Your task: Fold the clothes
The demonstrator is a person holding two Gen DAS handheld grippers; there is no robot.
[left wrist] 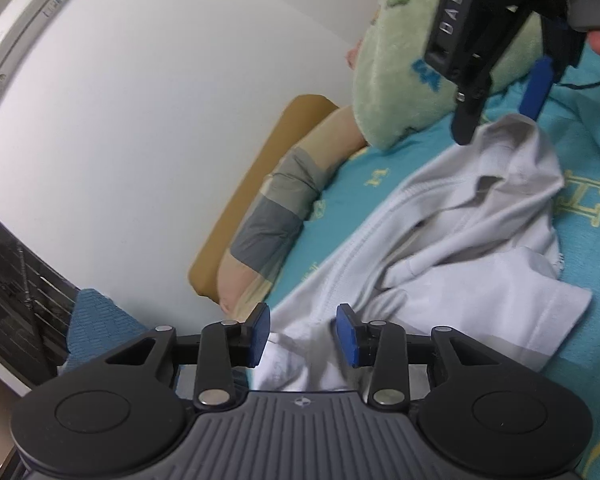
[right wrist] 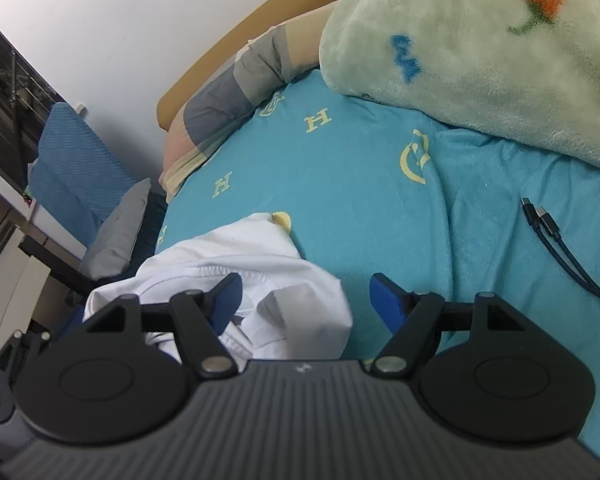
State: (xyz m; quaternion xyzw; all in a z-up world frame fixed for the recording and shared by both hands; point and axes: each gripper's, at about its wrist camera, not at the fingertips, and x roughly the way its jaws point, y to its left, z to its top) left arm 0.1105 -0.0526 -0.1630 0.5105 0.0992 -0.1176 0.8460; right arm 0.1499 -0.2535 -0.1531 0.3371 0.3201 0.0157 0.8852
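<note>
The white garment (left wrist: 440,240) lies crumpled on the turquoise bedspread (right wrist: 360,168); folding is unstarted. Left gripper (left wrist: 303,334) jaws half-spread over a hem, apparently unpinched; right gripper (right wrist: 306,300) spread wide.

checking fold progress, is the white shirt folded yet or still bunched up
Still bunched up. The white shirt lies crumpled on the teal bedsheet, with uneven ridges and a loose sleeve; no flat, squared fold shows in either view.

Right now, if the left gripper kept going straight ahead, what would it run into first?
Most likely the white garment: the left gripper already has its crumpled edge between its open fingers, and more of it lies ahead on the turquoise bedspread. Depth is hard to judge.
</note>
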